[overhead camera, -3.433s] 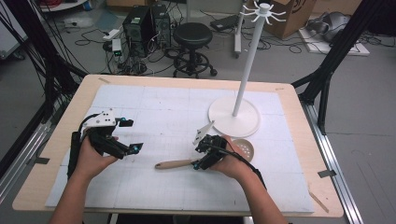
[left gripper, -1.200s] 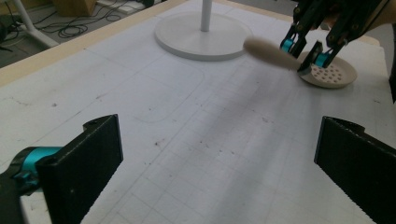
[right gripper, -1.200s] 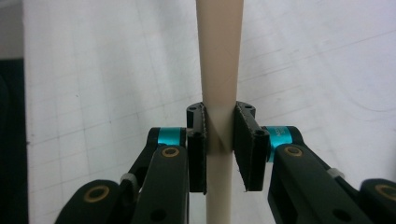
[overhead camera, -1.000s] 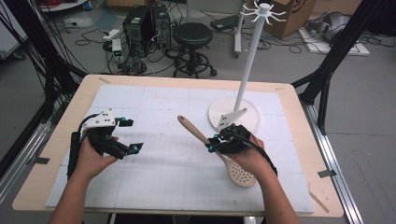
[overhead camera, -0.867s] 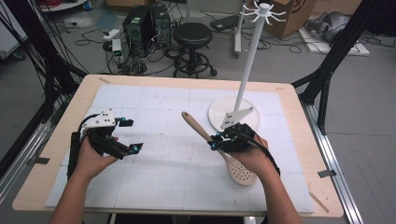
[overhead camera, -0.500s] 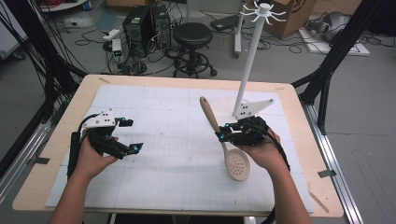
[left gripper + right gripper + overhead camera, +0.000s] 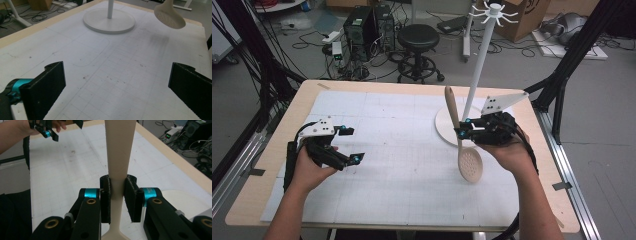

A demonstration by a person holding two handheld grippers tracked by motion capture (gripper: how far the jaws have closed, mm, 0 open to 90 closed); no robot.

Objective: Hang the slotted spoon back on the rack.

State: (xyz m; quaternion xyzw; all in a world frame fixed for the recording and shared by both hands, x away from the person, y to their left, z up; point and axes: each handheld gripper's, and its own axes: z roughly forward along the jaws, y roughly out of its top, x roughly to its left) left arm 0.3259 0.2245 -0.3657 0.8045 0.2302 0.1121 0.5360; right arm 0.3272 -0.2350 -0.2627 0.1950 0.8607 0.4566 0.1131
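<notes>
Daylight-pale wooden slotted spoon [image 7: 460, 140] hangs clear of the white gridded mat [image 7: 387, 150], nearly upright: its handle points up and slightly away, its round perforated bowl down, just above the mat. The right gripper [image 7: 463, 131] pinches it on the narrow neck of the handle; in the right gripper view the two black jaws press against both sides of the beige handle [image 7: 117, 165]. The spoon stands just in front of the tall white rack with a round flat base [image 7: 452, 125], whose pole rises beside the handle.

The left gripper [image 7: 348, 145] sits low over the mat's left side, well apart from the spoon, its jaws spread wide with nothing between them. In the left gripper view the spoon's bowl [image 7: 169, 16] floats at the top right, near the rack's base [image 7: 109, 22].
</notes>
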